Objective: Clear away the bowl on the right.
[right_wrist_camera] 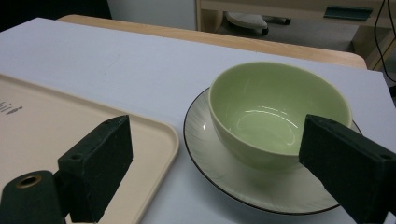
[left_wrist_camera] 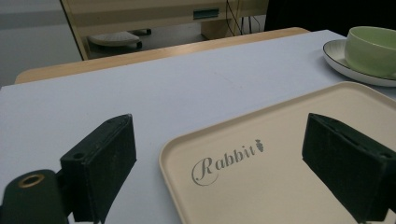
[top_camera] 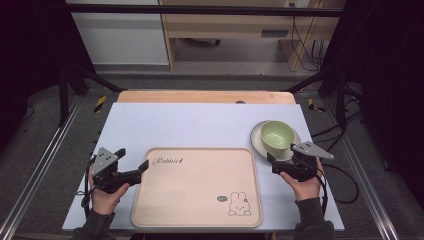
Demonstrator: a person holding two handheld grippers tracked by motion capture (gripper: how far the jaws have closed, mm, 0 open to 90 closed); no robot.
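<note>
A beige tray [top_camera: 197, 187] printed with "Rabbit" and a small bunny lies at the near middle of the table. A pale green bowl [top_camera: 276, 135] stands upright and empty on a white plate [top_camera: 256, 138] to the tray's far right. My left gripper [top_camera: 131, 160] is open at the tray's far-left corner, with one jaw over the tray [left_wrist_camera: 289, 186] and the other over the table. My right gripper [top_camera: 273, 162] is open just in front of the plate [right_wrist_camera: 219, 163], its jaws on either side of the near face of the bowl [right_wrist_camera: 275, 107]. Neither holds anything.
A white sheet [top_camera: 190, 125] covers the wooden tabletop [top_camera: 205, 96]. Black frame posts [top_camera: 64, 90] stand at both sides, and cables [top_camera: 345, 185] trail off the right edge. Beyond the table are the floor and a wooden desk [top_camera: 225, 25].
</note>
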